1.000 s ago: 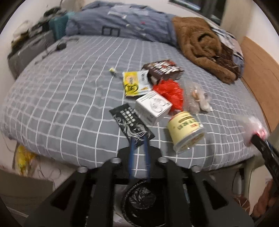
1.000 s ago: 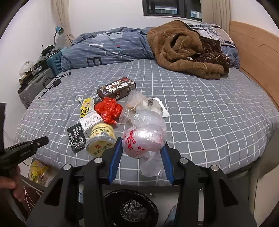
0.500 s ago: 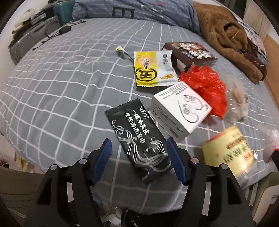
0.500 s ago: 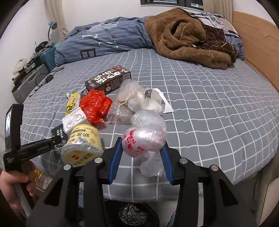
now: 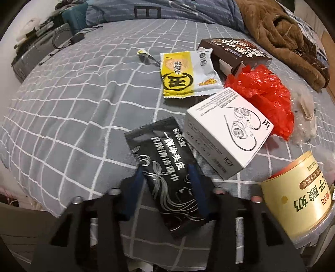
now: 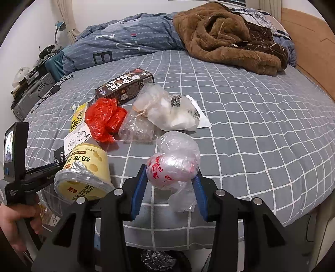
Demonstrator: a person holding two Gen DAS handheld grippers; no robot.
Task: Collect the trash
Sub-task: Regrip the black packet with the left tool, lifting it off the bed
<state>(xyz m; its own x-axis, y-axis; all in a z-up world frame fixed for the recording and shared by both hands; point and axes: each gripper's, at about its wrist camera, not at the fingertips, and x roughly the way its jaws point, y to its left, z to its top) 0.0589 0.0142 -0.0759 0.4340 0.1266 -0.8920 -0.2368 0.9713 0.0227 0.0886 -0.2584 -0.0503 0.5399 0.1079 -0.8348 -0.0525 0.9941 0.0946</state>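
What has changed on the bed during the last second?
The left gripper advanced from the bed edge, opened, then closed around the black sachet. The right gripper keeps holding the plastic bag. The other trash stayed in place.

A wide bed (image 6: 261, 117), covered by a grey sheet checked with white lines, is seen filling the room. A blue striped duvet (image 6: 129, 46) and a brown fleece blanket (image 6: 226, 37) are heaped at its far side. A wooden headboard (image 6: 309, 54) is set along the right. A grey suitcase (image 6: 31, 94) and a teal case (image 6: 55, 63) are lined against the pale left wall (image 6: 27, 41), where a small blue lamp (image 6: 60, 26) is seen beside a curtain (image 6: 65, 14).
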